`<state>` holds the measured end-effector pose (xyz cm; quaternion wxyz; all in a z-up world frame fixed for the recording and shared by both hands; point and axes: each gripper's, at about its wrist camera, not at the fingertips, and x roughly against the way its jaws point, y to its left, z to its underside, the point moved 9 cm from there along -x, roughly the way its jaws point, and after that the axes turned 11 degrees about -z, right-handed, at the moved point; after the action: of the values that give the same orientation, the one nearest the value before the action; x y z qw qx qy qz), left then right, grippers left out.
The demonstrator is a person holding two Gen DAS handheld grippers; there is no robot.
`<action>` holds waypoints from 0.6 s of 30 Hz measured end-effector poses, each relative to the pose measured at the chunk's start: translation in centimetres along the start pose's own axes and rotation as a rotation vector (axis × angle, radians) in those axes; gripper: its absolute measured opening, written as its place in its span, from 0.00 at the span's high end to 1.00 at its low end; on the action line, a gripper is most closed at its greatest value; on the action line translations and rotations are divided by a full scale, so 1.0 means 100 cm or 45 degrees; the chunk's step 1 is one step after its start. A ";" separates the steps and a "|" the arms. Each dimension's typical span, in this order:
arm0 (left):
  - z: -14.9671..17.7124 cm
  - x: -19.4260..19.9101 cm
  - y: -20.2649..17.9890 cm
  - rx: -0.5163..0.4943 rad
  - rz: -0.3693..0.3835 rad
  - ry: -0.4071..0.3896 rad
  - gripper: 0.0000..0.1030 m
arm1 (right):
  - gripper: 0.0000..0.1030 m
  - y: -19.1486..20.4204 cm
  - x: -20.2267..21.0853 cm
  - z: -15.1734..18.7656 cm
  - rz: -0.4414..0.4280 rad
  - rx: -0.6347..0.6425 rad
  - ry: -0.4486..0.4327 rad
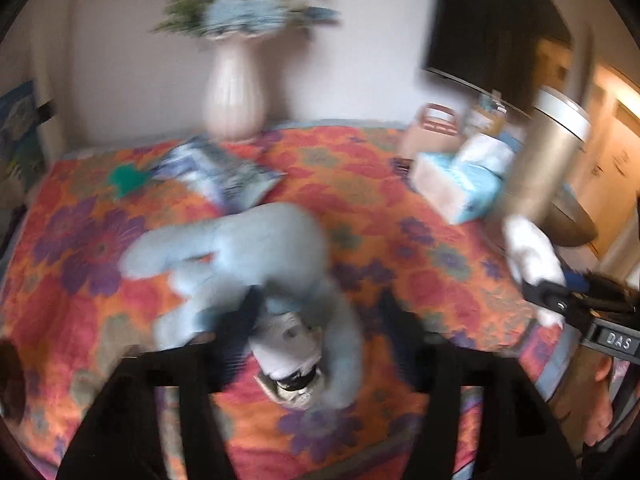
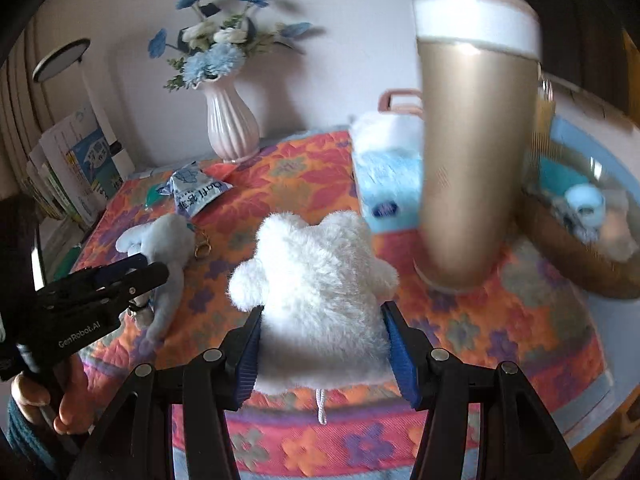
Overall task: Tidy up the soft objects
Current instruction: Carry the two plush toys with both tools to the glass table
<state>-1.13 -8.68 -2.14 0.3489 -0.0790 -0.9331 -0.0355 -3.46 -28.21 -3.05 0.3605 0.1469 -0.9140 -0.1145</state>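
Note:
A light blue plush toy (image 1: pixel 240 252) lies on the floral tablecloth (image 1: pixel 400 248), blurred, between the fingers of my left gripper (image 1: pixel 320 320). The jaws stand open around it and the pads do not press on it. From the right wrist view the same blue plush toy (image 2: pixel 168 240) rests on the cloth under the left gripper (image 2: pixel 140 270), with a key ring (image 2: pixel 202 246) beside it. My right gripper (image 2: pixel 322 312) is shut on a fluffy white plush toy (image 2: pixel 316 280), held above the table. In the left wrist view that white plush toy (image 1: pixel 528 248) and the right gripper (image 1: pixel 548 292) appear at the right edge.
A tall gold canister (image 2: pixel 476 140) with a white top stands close on the right, with a wicker basket (image 2: pixel 560 260) of small items behind it. A blue tissue pack (image 2: pixel 388 184), a pink vase (image 2: pixel 232 124) of blue flowers, a snack packet (image 2: pixel 196 192) and books (image 2: pixel 80 160) line the back and left.

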 end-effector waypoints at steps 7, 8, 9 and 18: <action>-0.006 -0.023 0.018 -0.032 -0.120 0.086 0.01 | 0.47 -0.007 -0.014 0.014 -0.082 -0.058 0.058; -0.008 -0.030 0.020 -0.017 -0.149 0.097 0.01 | 0.47 -0.004 -0.015 0.015 -0.095 -0.054 0.059; -0.009 -0.035 0.020 0.003 -0.149 0.115 0.01 | 0.47 -0.003 -0.015 0.016 -0.100 -0.048 0.059; -0.007 -0.034 0.013 0.020 -0.099 0.113 0.28 | 0.47 -0.001 -0.005 0.016 -0.149 -0.027 0.027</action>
<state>2.10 -7.93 -3.85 0.3889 -0.0382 -0.9194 -0.0452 -4.16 -27.93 -4.53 0.3642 0.1974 -0.8988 -0.1433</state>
